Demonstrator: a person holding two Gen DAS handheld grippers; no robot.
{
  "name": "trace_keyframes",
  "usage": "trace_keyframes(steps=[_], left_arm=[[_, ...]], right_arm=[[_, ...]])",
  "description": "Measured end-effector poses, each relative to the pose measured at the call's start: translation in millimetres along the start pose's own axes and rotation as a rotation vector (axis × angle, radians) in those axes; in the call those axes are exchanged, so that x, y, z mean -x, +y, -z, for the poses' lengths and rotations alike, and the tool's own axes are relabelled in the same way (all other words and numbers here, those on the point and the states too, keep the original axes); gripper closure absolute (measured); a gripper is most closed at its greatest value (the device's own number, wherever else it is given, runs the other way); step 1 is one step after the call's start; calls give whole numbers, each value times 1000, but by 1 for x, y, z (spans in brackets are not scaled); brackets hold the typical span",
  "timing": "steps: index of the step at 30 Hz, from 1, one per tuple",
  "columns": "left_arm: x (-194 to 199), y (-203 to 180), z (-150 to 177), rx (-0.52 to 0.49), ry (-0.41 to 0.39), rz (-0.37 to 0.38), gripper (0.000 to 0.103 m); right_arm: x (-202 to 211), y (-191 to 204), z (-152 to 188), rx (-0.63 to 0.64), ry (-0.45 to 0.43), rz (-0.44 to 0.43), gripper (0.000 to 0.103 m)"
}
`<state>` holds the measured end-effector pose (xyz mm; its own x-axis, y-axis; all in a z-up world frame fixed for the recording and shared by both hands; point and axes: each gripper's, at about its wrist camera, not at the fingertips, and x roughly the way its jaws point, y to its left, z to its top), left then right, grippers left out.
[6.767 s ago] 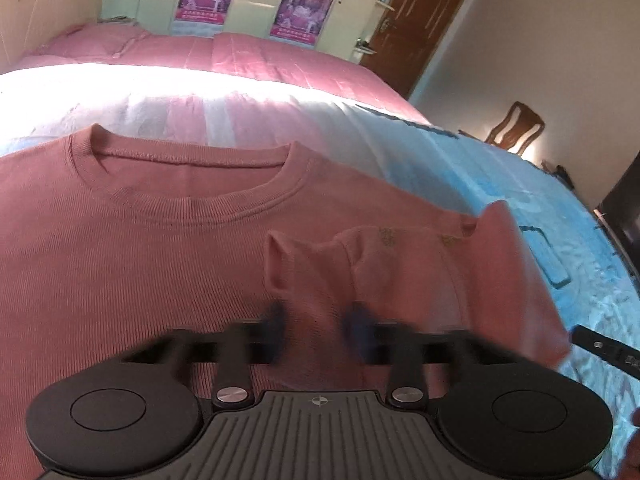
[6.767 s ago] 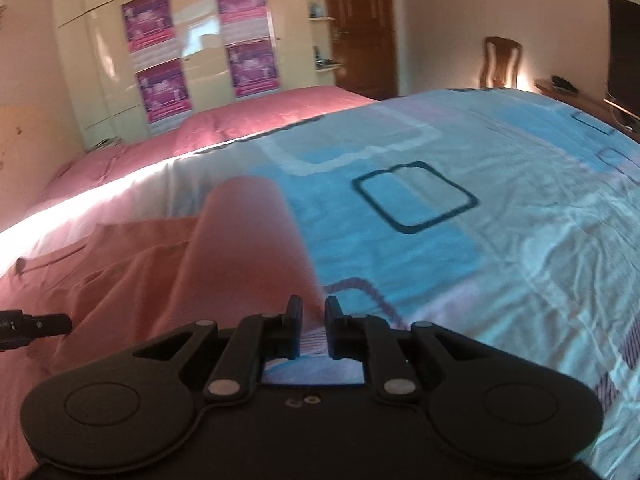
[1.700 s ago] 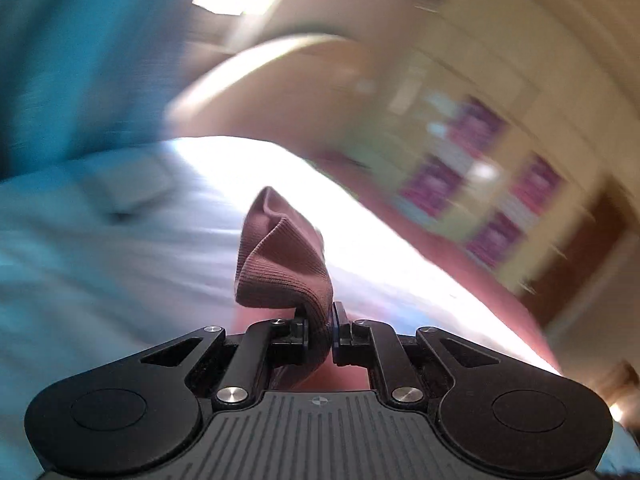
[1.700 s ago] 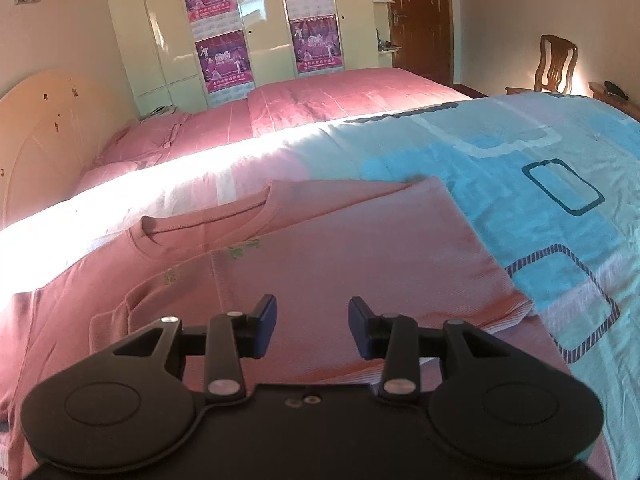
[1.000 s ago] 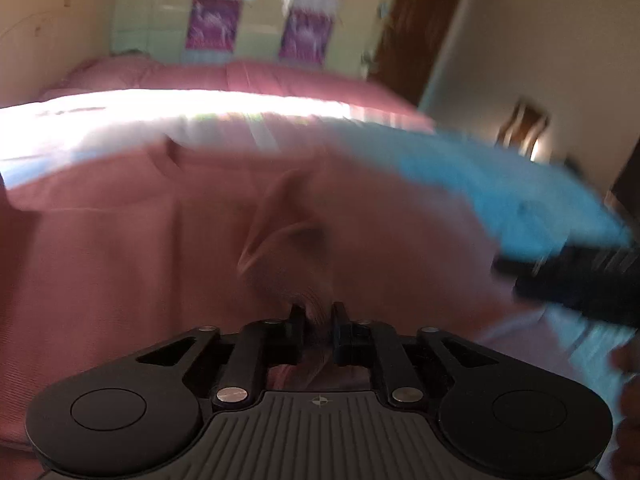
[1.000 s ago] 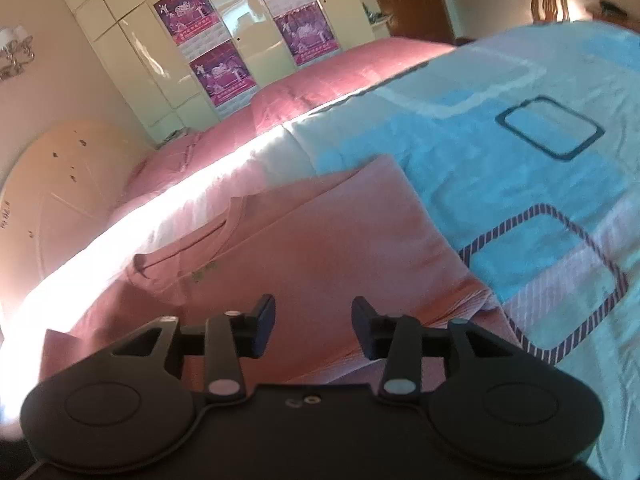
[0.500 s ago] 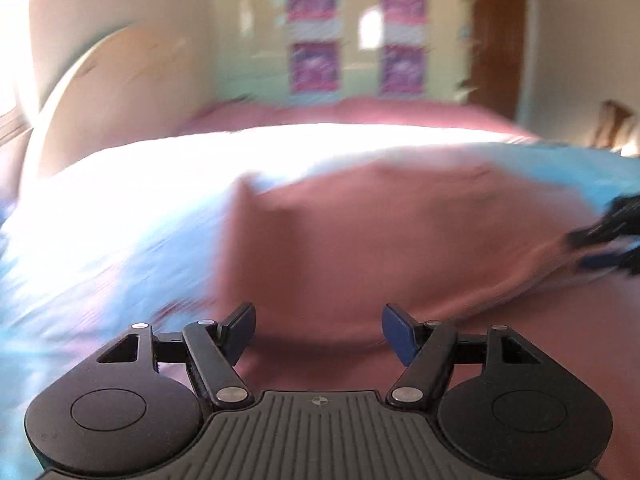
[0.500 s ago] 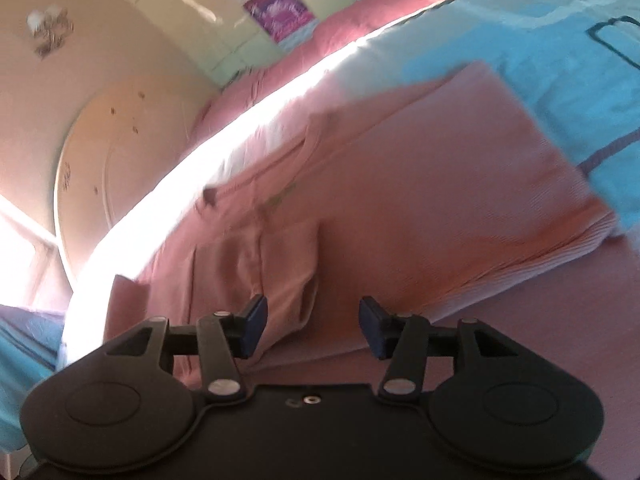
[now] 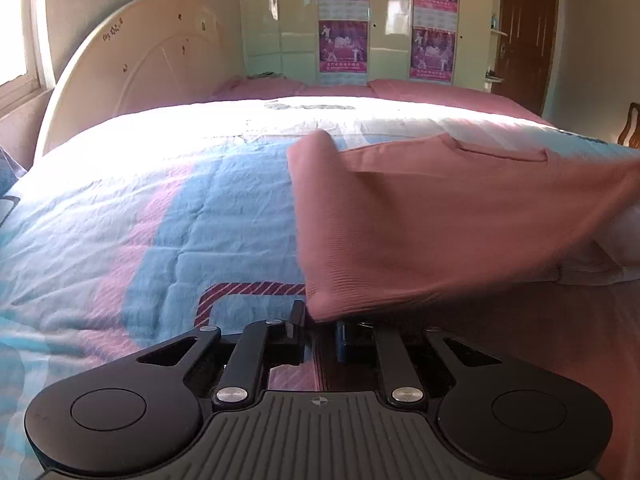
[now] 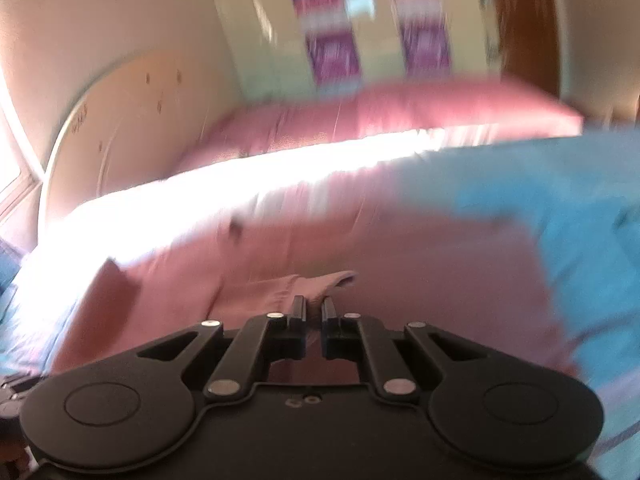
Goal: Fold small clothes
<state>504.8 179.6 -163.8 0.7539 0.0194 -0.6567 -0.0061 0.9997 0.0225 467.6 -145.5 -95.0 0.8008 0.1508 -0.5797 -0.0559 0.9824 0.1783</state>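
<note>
On the bed point(image 9: 132, 216), which is covered by a sheet patterned in blue, pink and white, a pink ribbed shirt point(image 9: 440, 216) is spread. In the left wrist view the shirt's lower corner is seen lifted off the sheet, the cloth rising in a taut slope toward the right of the frame, with its ribbed hem hanging just above the left gripper point(image 9: 320, 322). The jaws of this gripper are closing and stand nearly together; the corner of the shirt is pinched between them, the fabric bunching just above the fingertips point(image 9: 298, 312). The folded-over body of the garment is seen beyond, its neckline turned toward the far side of the bed.

In the right wrist view, which is blurred, the right gripper point(image 10: 314, 308) is seen with its jaws drawn almost fully together, and a fold of the same pink cloth point(image 10: 320, 282) is clamped between them, puckered into a small ridge just ahead of the fingertips. The rest of the shirt point(image 10: 400, 264) lies flat on the sheet around that ridge, with one corner raised at the left of the frame.

Behind the bed a rounded cream headboard point(image 9: 132, 76) is visible at the left, a pink bedspread point(image 9: 400, 90) lies across the far side, and pale wardrobe doors carrying purple posters point(image 9: 343, 46) stand against the back wall beside a brown door point(image 9: 528, 36).
</note>
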Motion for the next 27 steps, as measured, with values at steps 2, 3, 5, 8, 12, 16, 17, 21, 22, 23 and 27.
trace_keyframes(steps=[2,3,5,8,12,16,17,21,22,23,27], left_arm=[[-6,0,2,-15,-1,9,92],[-4,1,3,-16,-1,12,92],[-4,3,4,-8,2,20,92],[-5,2,2,-17,3,27,92],[-6,5,0,-29,3,39,92],[-5,5,-3,-38,6,47,92],[-6,5,-3,-41,6,48,92],[-6,5,-3,-41,6,50,92],[-6,5,-2,-41,9,52,92],[-7,4,-3,-49,15,54,92],[14,4,-8,-73,1,28,76]], right_arm=[[12,-7,-1,39,-36,71,97],[7,-12,3,58,-4,106,97],[-13,-27,19,35,118,134,97],[-18,-35,37,0,143,138,97],[-14,-38,47,-31,148,145,97],[-10,-35,45,-46,133,144,97],[-10,-36,44,-45,131,143,97],[-18,-31,51,-46,147,156,97],[-22,-32,53,-47,155,163,96],[-26,-33,55,-55,165,171,94],[-14,-34,47,-61,93,249,71]])
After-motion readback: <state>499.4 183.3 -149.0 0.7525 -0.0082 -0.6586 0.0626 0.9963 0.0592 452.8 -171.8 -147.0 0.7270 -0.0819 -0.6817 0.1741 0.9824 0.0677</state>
